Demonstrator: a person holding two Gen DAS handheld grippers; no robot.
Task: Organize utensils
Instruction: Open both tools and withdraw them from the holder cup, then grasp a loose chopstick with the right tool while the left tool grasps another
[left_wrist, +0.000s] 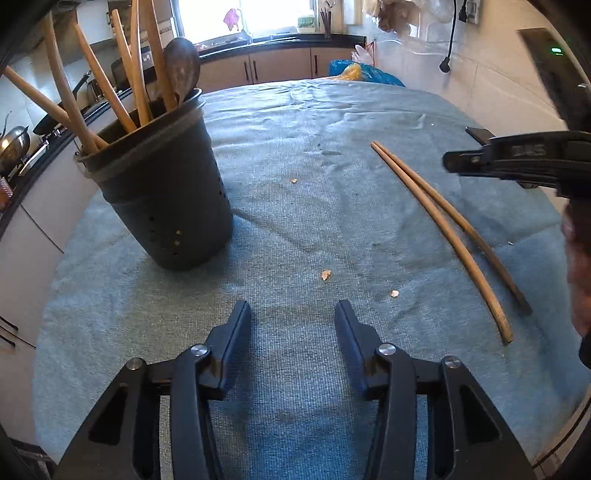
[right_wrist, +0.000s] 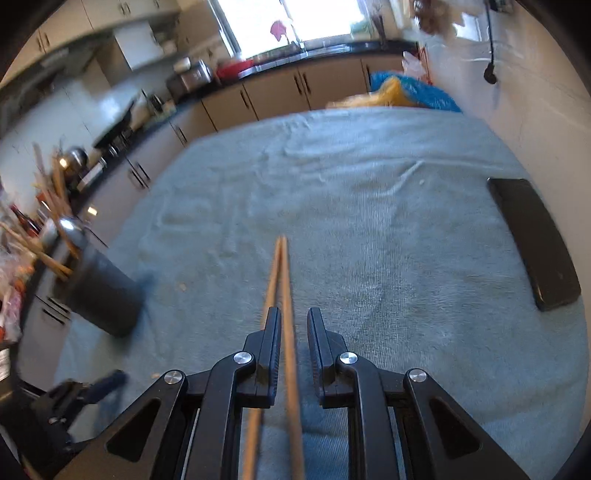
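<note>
Picking up chopsticks (left_wrist: 439, 225) off desk (left_wrist: 295, 166). Right hand-held gripper (right_wrist: 292, 314) spread, astride one stick; left hand-held gripper (left_wrist: 293, 308) spread, idle. Next: straddle both, pinch, carry to holder (left_wrist: 162, 192).

Two chopsticks (left_wrist: 443, 225) are lying on one teal cloth (left_wrist: 295, 155). One dark holder (left_wrist: 162, 192) is carrying six wooden utensils (left_wrist: 136, 74). One black phone (right_wrist: 532, 240) is showing. Three crumbs (left_wrist: 325, 275) are showing.

My left tool (left_wrist: 293, 314) is matte black plastic: two flat, ribbed fingers (left_wrist: 236, 332) on angled link arms with triangular cut-outs, pinned by round silver screws. My right tool (right_wrist: 293, 321) is built the same. At the right edge of the left view, raised lettering marks its black body.
</note>
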